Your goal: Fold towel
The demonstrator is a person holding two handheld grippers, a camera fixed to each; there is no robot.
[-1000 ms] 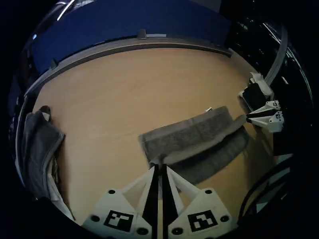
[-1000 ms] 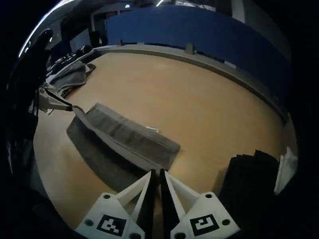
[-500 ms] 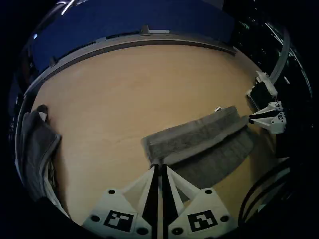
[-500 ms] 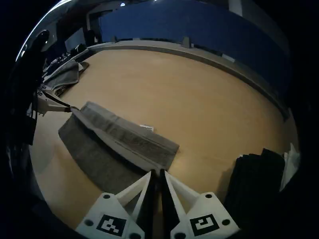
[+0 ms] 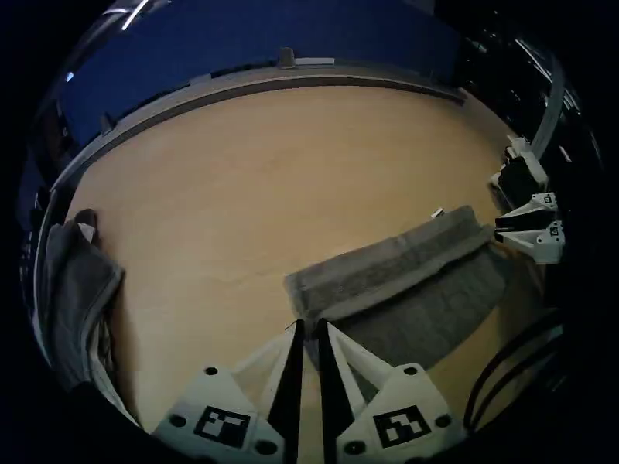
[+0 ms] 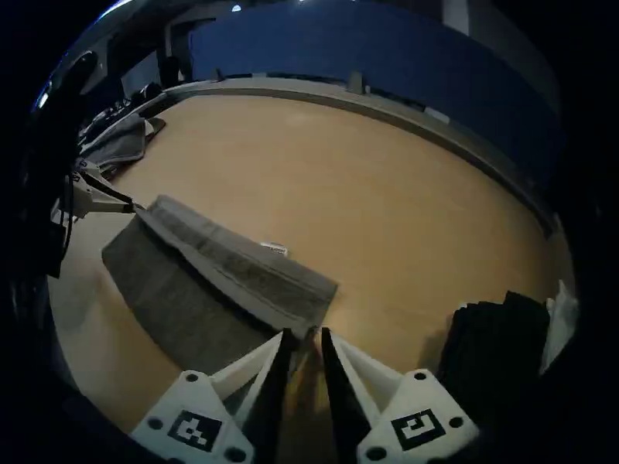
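Table (image 5: 232, 170): towel (image 5: 402, 271) is laid flat at 4 o'clock in the left gripper view and 8 o'clock in the right gripper view. It is folded once lengthwise, with the lower layer left showing. Left gripper (image 5: 307, 329) and right gripper (image 6: 306, 336) are set at its end corners, jaws parted narrowly, nothing clamped. Step judged: release. Next: a short end needs to be gripped and carried across.

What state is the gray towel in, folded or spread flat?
Folded. The towel is doubled over on the table: a narrower top layer lies over a wider bottom layer.
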